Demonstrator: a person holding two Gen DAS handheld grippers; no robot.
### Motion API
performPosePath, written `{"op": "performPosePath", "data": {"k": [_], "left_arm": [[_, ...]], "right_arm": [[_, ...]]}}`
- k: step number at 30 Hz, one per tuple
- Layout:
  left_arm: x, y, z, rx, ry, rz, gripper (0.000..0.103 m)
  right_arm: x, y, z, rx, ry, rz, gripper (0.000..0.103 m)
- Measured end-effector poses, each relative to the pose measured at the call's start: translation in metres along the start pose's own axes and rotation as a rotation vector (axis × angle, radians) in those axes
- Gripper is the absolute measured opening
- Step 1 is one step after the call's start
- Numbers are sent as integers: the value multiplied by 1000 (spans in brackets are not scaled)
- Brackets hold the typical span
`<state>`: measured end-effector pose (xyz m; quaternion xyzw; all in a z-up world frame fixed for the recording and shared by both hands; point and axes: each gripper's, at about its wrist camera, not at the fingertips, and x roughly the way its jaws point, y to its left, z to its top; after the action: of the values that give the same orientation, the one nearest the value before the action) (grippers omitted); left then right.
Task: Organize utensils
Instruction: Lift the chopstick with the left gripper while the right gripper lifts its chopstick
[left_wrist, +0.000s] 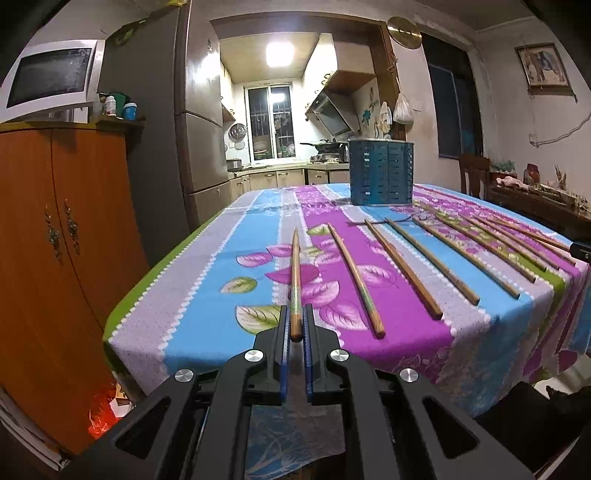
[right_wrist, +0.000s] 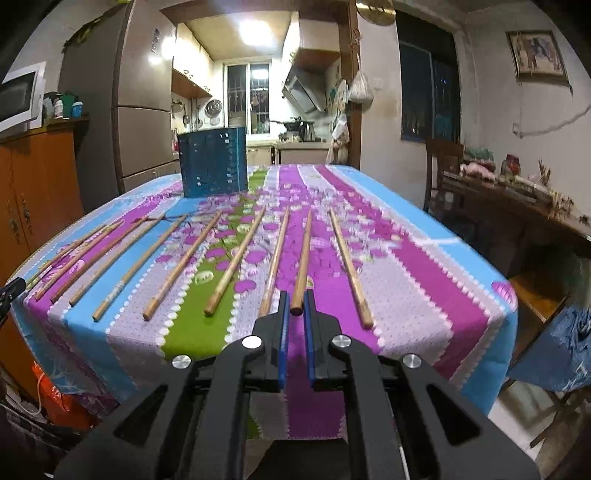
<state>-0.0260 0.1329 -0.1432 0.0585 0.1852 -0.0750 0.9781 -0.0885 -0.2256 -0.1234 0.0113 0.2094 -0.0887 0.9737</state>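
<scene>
While each gripper is closed on the thick end of one chopstick, the step in hand is judged to be the lift and carry toward the blue perforated metal utensil holder, which stands upright at the far side of the table, well apart from both grippers.

The left gripper is seen clamped, blue pads on either side, around the butt of a slender brown wooden chopstick with a green patterned band, the tip of which points away and appears slightly raised. The right gripper holds a plain light-brown wooden chopstick in the same way.

A good lift would be kept slow and level, since a long round stick held only at one end is likely to pivot between smooth pads. The tapered tip should be lowered first into the holder's open top.

The remaining wooden chopsticks lie fanned side by side on the striped floral tablecloth of blue, purple, grey and green. The cloth looks soft and finely dotted; the sticks look hard and smooth, with tapered tips, and some carry faint painted bands.
</scene>
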Motion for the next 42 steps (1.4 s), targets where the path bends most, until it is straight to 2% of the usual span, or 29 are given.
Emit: {"op": "performPosePath", "data": {"k": [11,19,29,42], "left_arm": [[-26,17,46,-70,-80,0,8],[-30,35,89,-138,-103,-37,7],[-12,50,156,-137,-86,-70,7],[32,55,219,-120,-50,-107,7]], "right_arm": [[-32,-1,47,-52,-136,-2,6],[-33,-3,80,-78,-185,31,6],[-15,-7,141,-122,-172,95,6],[10,-24,186,-104,-149,131,6]]}}
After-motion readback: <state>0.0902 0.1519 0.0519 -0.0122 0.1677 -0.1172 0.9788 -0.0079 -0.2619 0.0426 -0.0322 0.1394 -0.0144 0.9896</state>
